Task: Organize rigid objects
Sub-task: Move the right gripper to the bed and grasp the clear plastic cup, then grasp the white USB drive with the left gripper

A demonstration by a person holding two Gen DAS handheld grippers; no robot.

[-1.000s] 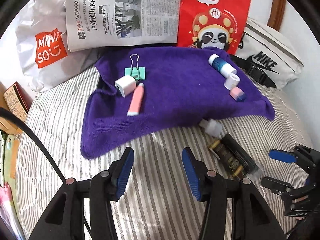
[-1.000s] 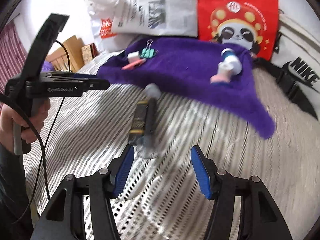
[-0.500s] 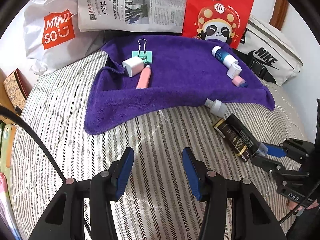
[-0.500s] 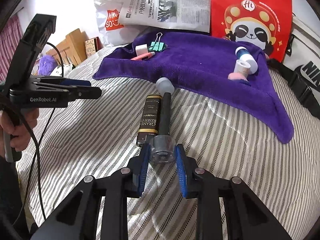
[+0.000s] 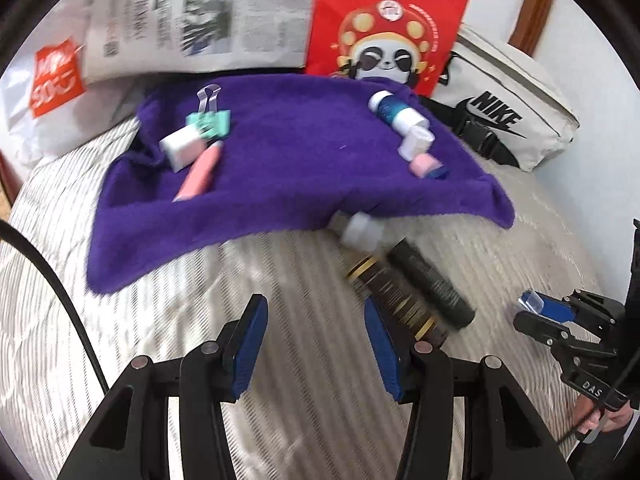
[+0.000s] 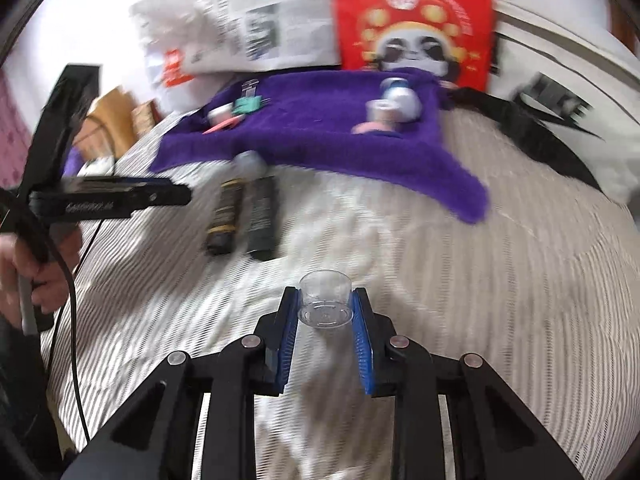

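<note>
My right gripper [image 6: 325, 306] is shut on a small clear plastic cap [image 6: 325, 300] and holds it above the striped bed, pulled back from the black tube [image 6: 262, 216] it came off. The tube [image 5: 430, 282] lies beside a dark gold-lettered box [image 5: 394, 300] and a white cap [image 5: 360, 232] at the purple towel's [image 5: 280, 148] near edge. On the towel lie a green binder clip [image 5: 210, 120], white charger [image 5: 180, 148], pink tube [image 5: 198, 176], blue bottle [image 5: 390, 110], white cup [image 5: 416, 142] and pink eraser [image 5: 426, 168]. My left gripper [image 5: 316, 344] is open and empty, just left of the box.
A newspaper [image 5: 192, 20], a white Miniso bag [image 5: 44, 84], a red panda bag [image 5: 384, 20] and a white Nike pouch [image 5: 508, 108] line the back of the bed. The right gripper [image 5: 560, 316] shows at the right edge of the left wrist view.
My right gripper closed on the clear cap at the tube's end and pulled it off, backing away. My left gripper moved right, toward the box and tube.
</note>
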